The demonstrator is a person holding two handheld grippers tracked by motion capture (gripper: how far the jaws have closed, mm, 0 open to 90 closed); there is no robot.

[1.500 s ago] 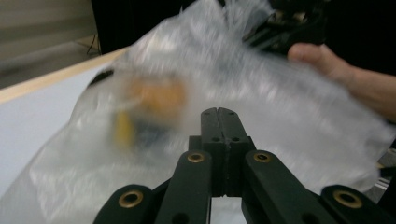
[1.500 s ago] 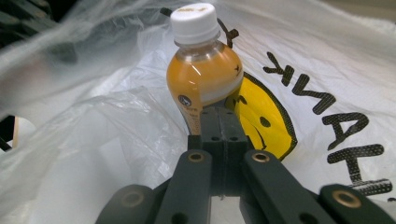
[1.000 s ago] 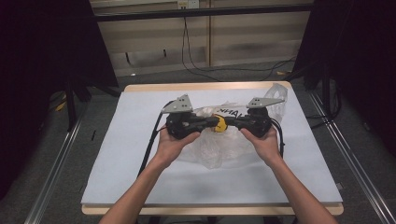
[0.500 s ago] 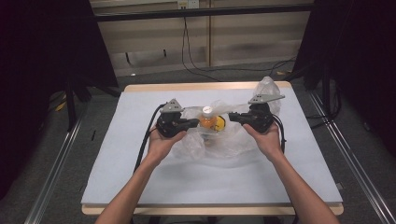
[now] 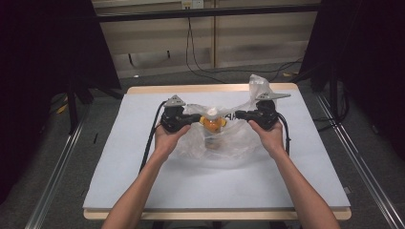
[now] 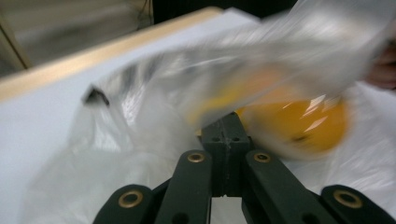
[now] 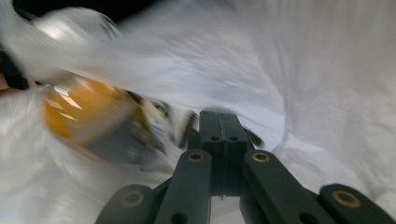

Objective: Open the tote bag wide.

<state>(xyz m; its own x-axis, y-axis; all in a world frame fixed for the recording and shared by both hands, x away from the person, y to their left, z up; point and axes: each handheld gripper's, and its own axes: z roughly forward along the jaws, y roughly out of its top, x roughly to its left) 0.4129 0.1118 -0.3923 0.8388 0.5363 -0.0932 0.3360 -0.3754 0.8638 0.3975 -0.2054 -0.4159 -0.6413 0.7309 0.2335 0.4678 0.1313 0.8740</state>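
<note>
My left gripper and right gripper face each other across the far-middle of the table, one at each side of the clear plastic bag. In both gripper views the jaws are pressed flat together. Bag film bunches right at the tips, so I take each one to be pinching the bag's edge, left side and right side, though blur keeps me from seeing the film between the jaws.

The orange bottle sits inside the bag, between the two grippers. Its pale cap points to the far side and its body runs toward me, so the long axis lies near-to-far, crosswise to the line joining my grippers.

From the left gripper view the bottle's orange body is just beyond the jaw tips, off to their right. From the right gripper view it lies off to the left of the tips, a little farther away. In the high view it is closer to my left gripper.

The bag's mouth seems stretched between my two grips. Judgement: pulling further apart would tighten the film over the bottle. Easing the bottle out would call for the left hand, the nearer one.
</note>
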